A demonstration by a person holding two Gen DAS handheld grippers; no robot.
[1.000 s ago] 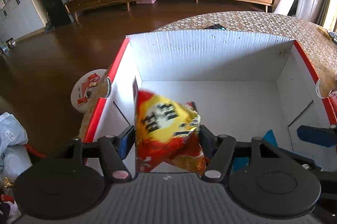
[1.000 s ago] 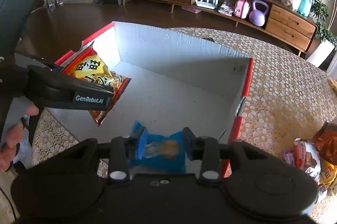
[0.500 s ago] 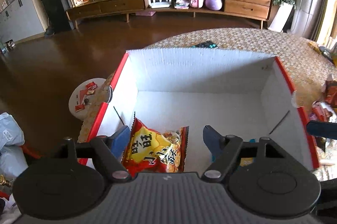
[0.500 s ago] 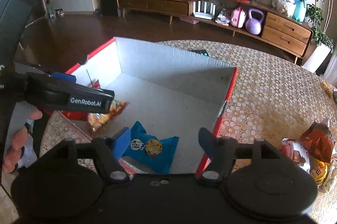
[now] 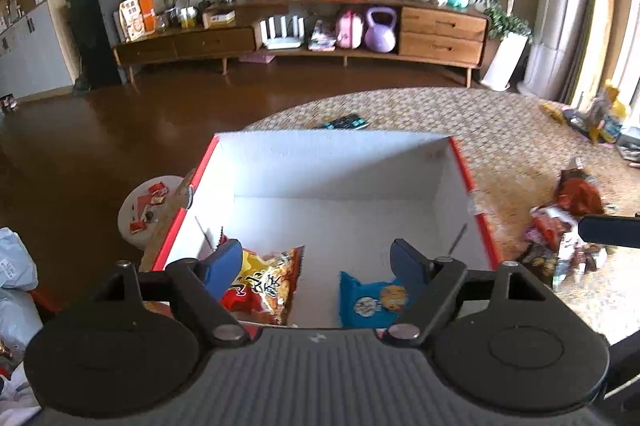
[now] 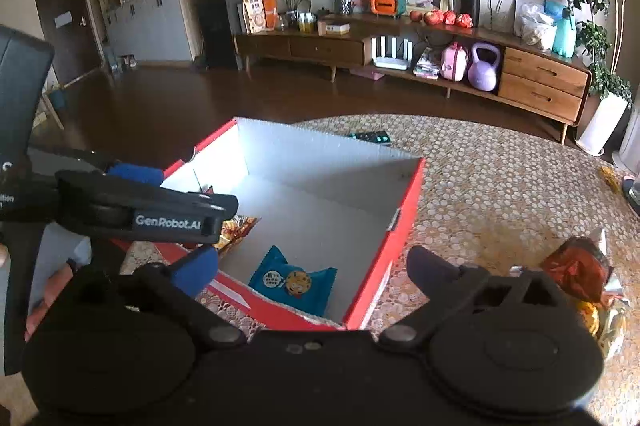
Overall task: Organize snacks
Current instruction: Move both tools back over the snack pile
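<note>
Left gripper (image 5: 316, 262): jaws spread wide, nothing between them, hovering above the near edge of the box (image 5: 340, 153). Its blue fingers (image 5: 222, 266) sit apart from the packets below.

Right gripper (image 6: 312, 266): also spread wide and empty, above the box's near right corner. In its view the left gripper (image 6: 160, 197) shows at 9 o'clock, with the person's hand (image 6: 52, 290) behind it.

Box: red outside, white corrugated inside, open top, sitting on the patterned table (image 5: 500, 129). Two snacks lie flat on its floor against the near wall:
- red-yellow chip bag (image 5: 264, 286), near-left corner, partly hidden by the left finger in the left view; only a sliver shows in the right view (image 6: 236, 230).
- blue cookie packet (image 5: 372, 300), just right of it, a strip of bare floor between them; clear in the right view (image 6: 294, 280).

Rest of the box floor is white cardboard.

Outside the box, at 3 o'clock from it: a pile of loose snack packets (image 5: 560, 222) on the table, reddish-brown foil bag (image 6: 576, 266) on top. Well apart from the box wall.

At 12 o'clock beyond the box's far wall: a dark remote (image 5: 344, 122) on the table.
</note>
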